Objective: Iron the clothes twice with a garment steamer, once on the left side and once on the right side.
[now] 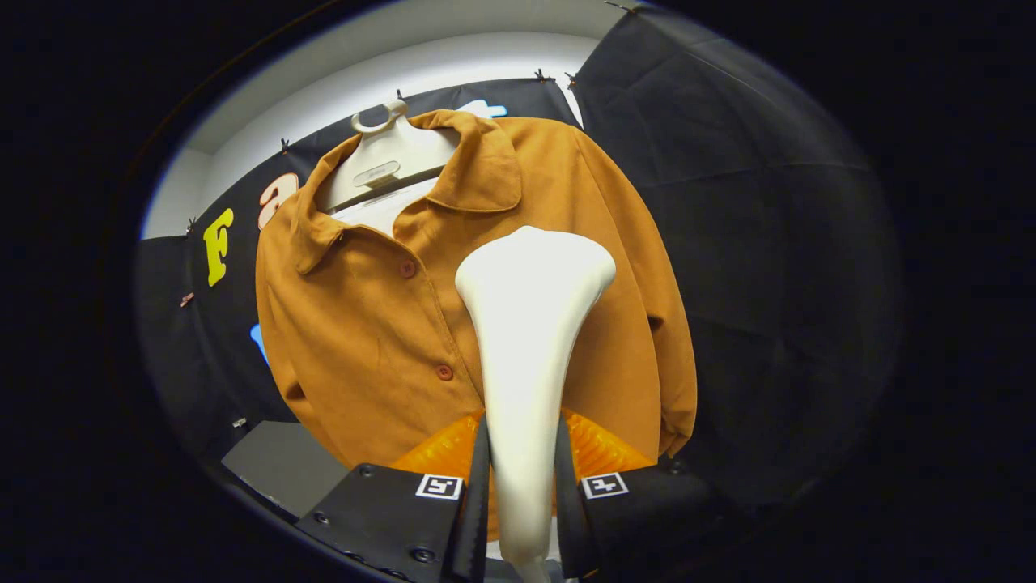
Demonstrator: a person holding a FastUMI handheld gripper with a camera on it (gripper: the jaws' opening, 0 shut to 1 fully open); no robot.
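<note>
Against the black cloth wall (753, 243) of the booth hangs a brown-orange shirt (364, 324) on a pale hanger (388, 162), whose hook rises just above the collar; below the shirt's lower left hem lies a grey flat surface (279, 461), partly hidden by the gripper body. The garment steamer (526, 348) stands directly ahead, covering part of the shirt's right front beside the button placket; whether its head touches the cloth I cannot tell. The steamer is white and smooth, with a broad rounded head at the top that narrows into a slim handle; the gripper (522, 486) clamps that handle, both fingers (477, 486) pressing on its sides. The shirt is buttoned, collar spread open, sleeves hanging down at each side; its fabric looks fairly smooth.
</note>
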